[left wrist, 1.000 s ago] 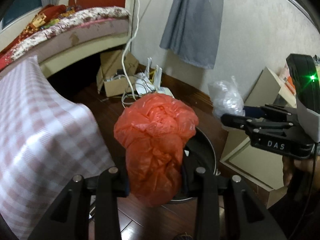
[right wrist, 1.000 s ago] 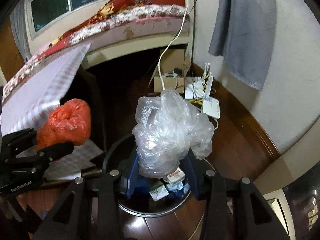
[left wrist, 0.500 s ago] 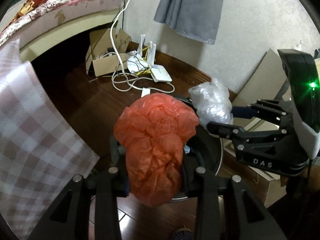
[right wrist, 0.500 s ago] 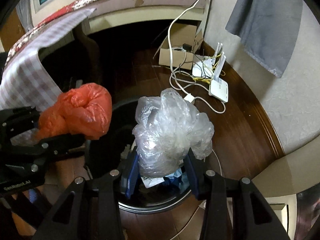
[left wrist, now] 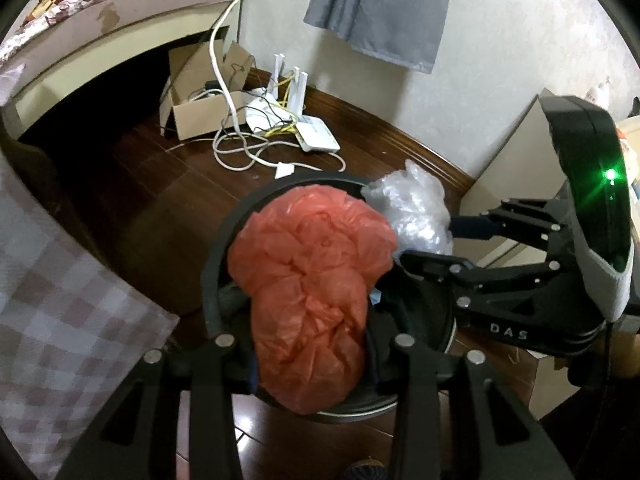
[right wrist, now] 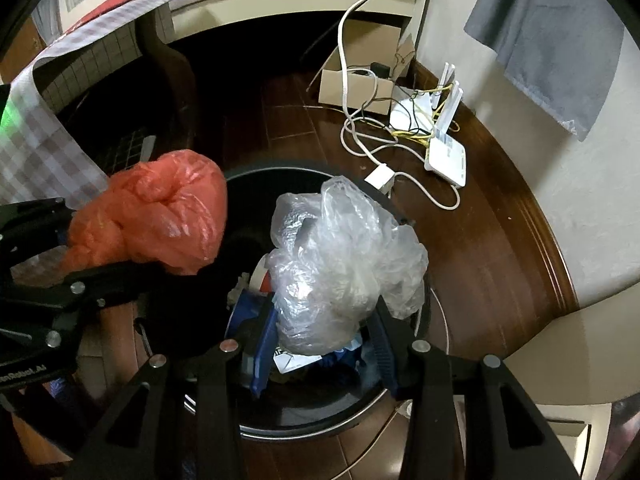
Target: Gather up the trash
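My left gripper (left wrist: 310, 356) is shut on a crumpled orange plastic bag (left wrist: 312, 292) and holds it over the round black trash bin (left wrist: 224, 236). My right gripper (right wrist: 324, 336) is shut on a crumpled clear plastic bag (right wrist: 344, 264) and holds it over the same bin (right wrist: 280, 168). The bin holds paper scraps and blue items (right wrist: 304, 360). In the left wrist view the clear bag (left wrist: 416, 208) sits at the bin's far right rim. In the right wrist view the orange bag (right wrist: 156, 212) hangs at the bin's left rim.
A white router (right wrist: 444, 148) with tangled cables and an open cardboard box (right wrist: 360, 84) lie on the dark wood floor behind the bin. A checked cloth (left wrist: 52, 308) hangs at the left. A bed frame (left wrist: 100, 40) is behind. Flat cardboard (left wrist: 516, 168) leans at the right wall.
Both grippers have tilted down and moved in over the bin, bringing the orange and clear bags close together above its opening. Both stay shut on their bags.
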Demonstrator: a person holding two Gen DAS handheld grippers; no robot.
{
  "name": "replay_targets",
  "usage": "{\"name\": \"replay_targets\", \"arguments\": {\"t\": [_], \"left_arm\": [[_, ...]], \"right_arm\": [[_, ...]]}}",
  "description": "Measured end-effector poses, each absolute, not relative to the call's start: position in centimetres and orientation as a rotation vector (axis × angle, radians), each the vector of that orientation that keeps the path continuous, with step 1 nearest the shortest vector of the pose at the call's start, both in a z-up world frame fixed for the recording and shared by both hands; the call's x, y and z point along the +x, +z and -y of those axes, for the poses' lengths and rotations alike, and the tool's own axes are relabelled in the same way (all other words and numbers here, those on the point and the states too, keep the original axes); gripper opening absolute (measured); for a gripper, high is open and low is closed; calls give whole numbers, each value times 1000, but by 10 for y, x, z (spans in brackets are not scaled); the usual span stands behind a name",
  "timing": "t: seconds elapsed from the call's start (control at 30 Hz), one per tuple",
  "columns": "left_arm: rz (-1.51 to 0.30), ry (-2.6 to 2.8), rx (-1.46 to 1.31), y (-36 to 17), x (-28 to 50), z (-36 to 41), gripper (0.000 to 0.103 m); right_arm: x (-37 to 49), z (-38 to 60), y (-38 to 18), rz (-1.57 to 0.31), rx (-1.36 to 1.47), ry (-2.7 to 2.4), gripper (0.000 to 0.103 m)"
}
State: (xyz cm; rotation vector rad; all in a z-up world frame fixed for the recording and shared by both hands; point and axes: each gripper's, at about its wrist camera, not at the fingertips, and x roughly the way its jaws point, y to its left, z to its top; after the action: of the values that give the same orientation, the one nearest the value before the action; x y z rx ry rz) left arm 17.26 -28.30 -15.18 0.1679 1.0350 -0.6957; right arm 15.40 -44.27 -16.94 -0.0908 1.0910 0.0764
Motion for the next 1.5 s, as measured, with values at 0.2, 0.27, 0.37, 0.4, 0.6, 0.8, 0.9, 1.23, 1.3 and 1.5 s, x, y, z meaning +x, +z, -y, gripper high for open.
{"name": "replay_targets", "arguments": {"t": [0.2, 0.27, 0.37, 0.4, 0.6, 0.8, 0.9, 1.23, 1.3, 1.5], "left_arm": [[-1004, -563, 187, -156, 172, 271, 102], [-991, -534, 184, -155, 170, 265, 102], [-977, -501, 169, -152, 168, 256, 102], [-968, -487, 161, -150, 167, 252, 102], [-940, -452, 139, -137, 160, 239, 102], [-896, -411, 109, -117, 148, 221, 102], [-875, -394, 103, -105, 140, 210, 102], [-791, -345, 95, -60, 115, 174, 102], [-775, -338, 90, -54, 111, 170, 102], [-733, -311, 89, -33, 94, 153, 102]], "right_arm": [[156, 456, -177, -1102, -94, -7, 97], [157, 456, -176, -1107, -96, -15, 99], [157, 454, -173, -1095, -105, -18, 102], [157, 453, -172, -1093, -107, -18, 102], [155, 443, -159, -1059, -124, -12, 102], [140, 423, -134, -1010, -159, 0, 102], [131, 408, -117, -977, -203, 4, 102], [107, 369, -72, -891, -210, 18, 102], [101, 361, -65, -878, -206, 26, 102], [83, 337, -43, -850, -173, 38, 102]]}}
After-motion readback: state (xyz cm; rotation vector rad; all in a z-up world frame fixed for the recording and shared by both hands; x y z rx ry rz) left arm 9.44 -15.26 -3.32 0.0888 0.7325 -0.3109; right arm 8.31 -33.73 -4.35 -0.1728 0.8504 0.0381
